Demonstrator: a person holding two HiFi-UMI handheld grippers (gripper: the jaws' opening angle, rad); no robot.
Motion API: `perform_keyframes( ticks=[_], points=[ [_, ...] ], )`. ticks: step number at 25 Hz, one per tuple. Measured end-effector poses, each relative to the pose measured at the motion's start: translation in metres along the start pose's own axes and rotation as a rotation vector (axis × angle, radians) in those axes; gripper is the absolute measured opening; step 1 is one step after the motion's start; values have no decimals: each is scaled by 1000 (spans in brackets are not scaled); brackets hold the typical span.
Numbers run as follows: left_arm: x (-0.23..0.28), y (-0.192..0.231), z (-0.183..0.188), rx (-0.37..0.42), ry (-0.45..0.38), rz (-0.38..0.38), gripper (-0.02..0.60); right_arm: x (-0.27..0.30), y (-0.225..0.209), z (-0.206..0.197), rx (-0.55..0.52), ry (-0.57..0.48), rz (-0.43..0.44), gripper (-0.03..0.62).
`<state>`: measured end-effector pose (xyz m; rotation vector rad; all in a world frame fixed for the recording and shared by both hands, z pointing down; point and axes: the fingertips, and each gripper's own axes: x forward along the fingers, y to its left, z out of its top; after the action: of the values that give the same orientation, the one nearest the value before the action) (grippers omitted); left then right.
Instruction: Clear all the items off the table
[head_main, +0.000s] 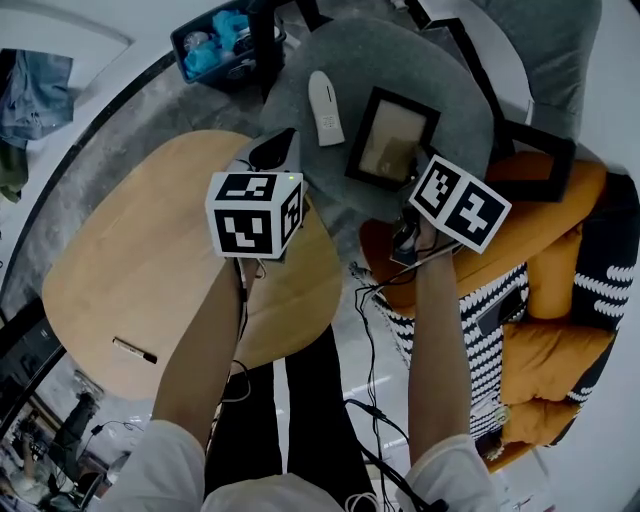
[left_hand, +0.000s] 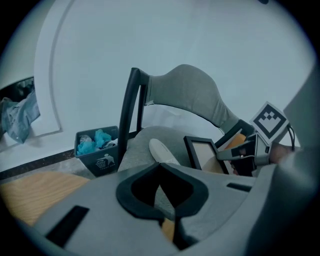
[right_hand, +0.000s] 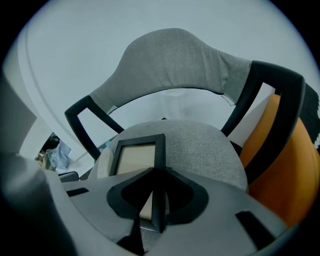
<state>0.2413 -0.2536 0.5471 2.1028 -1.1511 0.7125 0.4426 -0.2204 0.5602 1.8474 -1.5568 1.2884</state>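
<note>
The pale oval wooden table (head_main: 120, 270) is nearly bare: the only thing on it is a thin black marker pen (head_main: 135, 350), lying near the edge closest to the person. A long white remote control (head_main: 325, 108) lies on the round grey fabric chair seat (head_main: 430, 70) beyond the table. Beside it is a black-rimmed rectangular picture frame with a beige insert (head_main: 390, 137), so both are already off the table. By that reading most of the job is done, and what is left is to let go of the frame and fetch the pen.

The right gripper (right_hand: 156, 200) is clamped on the frame. Its dark fingers (right_hand: 182, 192) are closed to a narrow slit with the frame's black right-hand rail running down between them. The frame is low over the seat, tilted a little; whether its far edge rests on the fabric cannot be told from these views.

The left gripper (left_hand: 165, 197) hovers at the table's far edge, just short of the seat, pointing toward the remote and frame. Its fingers (left_hand: 137, 192) are pressed together with only a hairline between them. Nothing shows in that line, so the gripper looks empty and touches nothing. It is well apart from the pen, which lies behind it on the person's side of the table. The person would probably need to draw a gripper back across the table and part its fingers before the pen could be picked up
</note>
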Motion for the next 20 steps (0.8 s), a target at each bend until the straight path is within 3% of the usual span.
perform_keyframes(
  ticks=[15,20],
  points=[
    [17,4,7,-2,5,3,8,32,-7,8,32,3,-47,84],
    [15,6,6,-3,4,3,8,32,-6,12,6,-20,-52,112]
  ],
)
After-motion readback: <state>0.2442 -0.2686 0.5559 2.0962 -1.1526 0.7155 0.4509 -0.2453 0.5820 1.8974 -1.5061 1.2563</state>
